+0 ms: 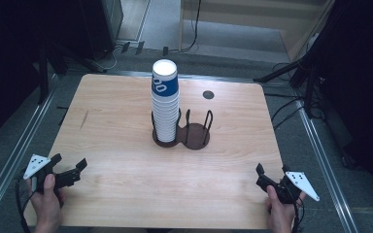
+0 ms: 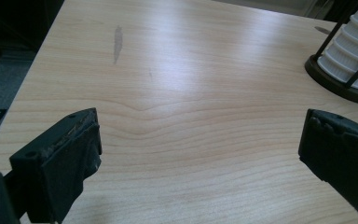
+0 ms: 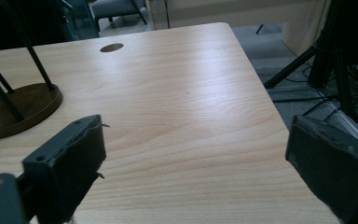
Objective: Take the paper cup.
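Observation:
A tall stack of white paper cups (image 1: 164, 102), the top one banded in blue, stands upside down in the left slot of a dark brown two-slot holder (image 1: 195, 136) with black wire posts; the right slot is empty. My left gripper (image 1: 69, 161) rests at the table's near left corner, held by a hand, jaws wide open with nothing between them. In the left gripper view (image 2: 200, 140) the cup stack (image 2: 354, 51) stands far off to the right. My right gripper (image 1: 273, 170) sits at the near right corner, also open and empty (image 3: 196, 154), with the holder's base (image 3: 23, 107) off to the left.
The wooden table (image 1: 126, 145) has a small round hole (image 1: 208, 94) near its far right edge and a dark smudge (image 1: 84, 119) at the left. Tripod legs and cables lie on the floor around the table. Its right edge (image 3: 265, 93) runs close by my right gripper.

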The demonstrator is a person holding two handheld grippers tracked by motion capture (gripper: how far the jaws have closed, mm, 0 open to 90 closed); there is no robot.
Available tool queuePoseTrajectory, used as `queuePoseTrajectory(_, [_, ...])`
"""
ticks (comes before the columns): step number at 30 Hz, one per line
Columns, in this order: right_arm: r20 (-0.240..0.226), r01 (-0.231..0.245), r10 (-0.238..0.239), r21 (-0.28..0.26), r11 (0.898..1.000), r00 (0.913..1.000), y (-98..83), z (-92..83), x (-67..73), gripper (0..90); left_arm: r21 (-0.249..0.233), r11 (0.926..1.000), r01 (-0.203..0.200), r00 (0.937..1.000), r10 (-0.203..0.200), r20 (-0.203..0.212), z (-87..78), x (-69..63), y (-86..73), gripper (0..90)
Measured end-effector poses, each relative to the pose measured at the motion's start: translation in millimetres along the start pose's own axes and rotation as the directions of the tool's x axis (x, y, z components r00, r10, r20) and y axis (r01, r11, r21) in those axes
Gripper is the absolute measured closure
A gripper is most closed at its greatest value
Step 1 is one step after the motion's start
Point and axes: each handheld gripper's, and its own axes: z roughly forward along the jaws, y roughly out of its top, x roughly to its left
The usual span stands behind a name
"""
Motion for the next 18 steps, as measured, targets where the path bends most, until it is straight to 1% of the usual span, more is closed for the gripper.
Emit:
queuePoseTrajectory(2, [0.003, 0.015, -0.015, -0.001, 1.0, 0.9999, 0.8, 0.3, 0.6, 8.2, -0.007, 1.0, -0.002, 0.9999, 0.002, 0.013, -0.2, 0.6, -0.2, 0.0])
queuePoseTrajectory(3, [0.006, 0.013, -0.013, 0.004, 1.0, 0.9999, 1.3, 0.2, 1.3, 8.4, -0.008, 1.0, 0.0, 0.9999, 0.0, 0.014, -0.1, 0.7, -0.4, 0.0])
queuePoseTrajectory(5, [-0.007, 0.022, -0.022, 0.006, 1.0, 0.9997, 3.3, 0.8, 2.7, 11.0, -0.005, 1.0, -0.007, 0.9999, 0.006, -0.009, 0.9, -0.7, -0.8, 0.0])
queuePoseTrajectory(7, [-0.006, 0.028, -0.028, 0.002, 1.0, 0.9996, 5.6, 1.0, 7.4, 12.1, 0.003, 0.9997, -0.026, 0.999, 0.026, -0.037, 2.6, -3.3, -1.2, 0.0])
queuePoseTrajectory(8, [-0.016, 0.03, -0.03, -0.001, 1.0, 0.9994, 6.7, 0.7, 10.2, 12.1, 0.004, 0.9996, -0.028, 0.9987, 0.028, -0.042, 3.2, -4.1, -1.4, 0.1])
queuePoseTrajectory(9, [-0.016, 0.03, -0.03, -0.001, 1.0, 0.9994, 6.7, 0.7, 10.2, 12.1, 0.004, 0.9996, -0.028, 0.9987, 0.028, -0.042, 3.2, -4.1, -1.4, 0.1])
queuePoseTrajectory(10, [-0.02, 0.038, -0.038, -0.004, 0.999, 0.9991, 7.7, 0.7, 12.0, 12.0, 0.009, 0.9994, -0.033, 0.9982, 0.033, -0.05, 3.5, -4.9, -1.3, 0.1])
queuePoseTrajectory(11, [-0.032, 0.049, -0.049, -0.01, 0.999, 0.9983, 10.7, 0.2, 19.1, 10.6, 0.013, 0.9993, -0.034, 0.9974, 0.035, -0.064, 3.3, -5.4, -1.4, 0.0])
queuePoseTrajectory(12, [-0.034, 0.053, -0.053, -0.009, 0.999, 0.998, 12.2, -0.4, 22.1, 10.3, 0.015, 0.9992, -0.036, 0.997, 0.037, -0.067, 3.6, -5.6, -1.3, 0.0])
queuePoseTrajectory(13, [-0.041, 0.051, -0.051, -0.01, 0.999, 0.9979, 14.2, -0.8, 24.5, 10.3, 0.016, 0.9993, -0.034, 0.9969, 0.035, -0.071, 4.2, -5.5, -1.1, 0.0])
queuePoseTrajectory(14, [-0.046, 0.038, -0.038, -0.002, 0.999, 0.9982, 16.5, -1.4, 27.5, 10.8, 0.017, 0.9995, -0.026, 0.9969, 0.027, -0.074, 4.3, -5.1, -0.9, 0.0])
queuePoseTrajectory(15, [-0.033, 0.039, -0.039, 0.008, 0.999, 0.9987, 18.9, -1.5, 30.5, 11.8, 0.015, 0.9995, -0.026, 0.9971, 0.027, -0.071, 4.3, -4.2, -0.7, 0.1])
queuePoseTrajectory(16, [-0.033, 0.039, -0.039, 0.008, 0.999, 0.9987, 18.9, -1.5, 30.5, 11.8, 0.015, 0.9995, -0.026, 0.9971, 0.027, -0.071, 4.3, -4.2, -0.7, 0.1])
queuePoseTrajectory(17, [-0.014, 0.042, -0.042, 0.02, 0.999, 0.999, 23.2, -1.5, 36.7, 12.7, 0.016, 0.9997, -0.017, 0.9981, 0.018, -0.059, 4.3, -2.2, -0.3, 0.1])
queuePoseTrajectory(18, [-0.015, 0.042, -0.042, 0.027, 0.999, 0.999, 24.6, -1.4, 38.9, 12.8, 0.016, 0.9997, -0.019, 0.998, 0.02, -0.06, 4.4, -2.4, -0.2, 0.1])
